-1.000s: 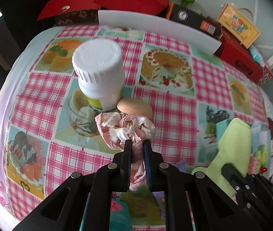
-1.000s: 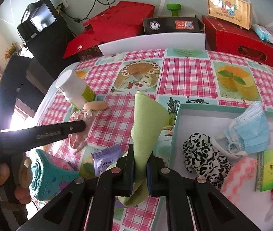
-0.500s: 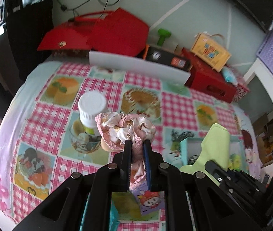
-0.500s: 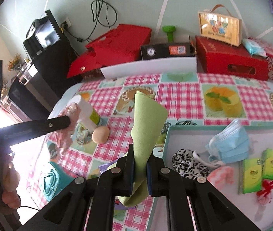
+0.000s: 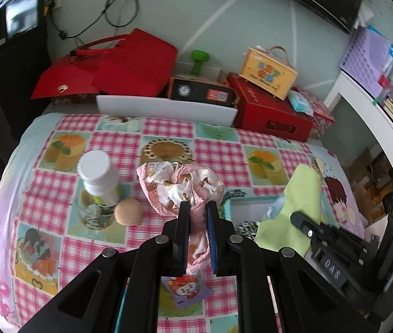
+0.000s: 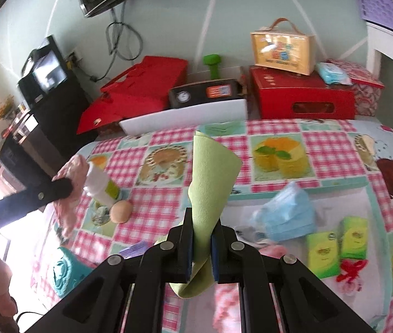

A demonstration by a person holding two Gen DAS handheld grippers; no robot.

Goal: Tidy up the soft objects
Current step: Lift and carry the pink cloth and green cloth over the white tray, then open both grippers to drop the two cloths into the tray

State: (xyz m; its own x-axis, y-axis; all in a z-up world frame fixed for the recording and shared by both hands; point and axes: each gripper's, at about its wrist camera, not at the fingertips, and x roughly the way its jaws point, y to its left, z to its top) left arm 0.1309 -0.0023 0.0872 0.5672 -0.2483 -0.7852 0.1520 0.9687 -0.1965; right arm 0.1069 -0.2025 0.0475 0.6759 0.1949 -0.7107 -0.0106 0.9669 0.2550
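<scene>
While both grippers hang above the checked surface point(image 5: 168, 138), each is clenched on cloth — the left gripper point(image 5: 195, 208) pinches a bunched pink floral cloth point(image 5: 180, 183), the right gripper point(image 6: 202, 219) a rolled green cloth point(image 6: 210, 177) standing up between its jaws. Below, a white-capped bottle point(image 5: 98, 177) stands beside a tan round sponge point(image 5: 128, 211) — a blue face mask point(image 6: 288, 213) lies in the tray point(image 6: 371, 194).

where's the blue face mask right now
In the right wrist view the blue face mask lies in the teal-rimmed tray right of centre, just right of the green cloth, with the two green packets to its right.
</scene>
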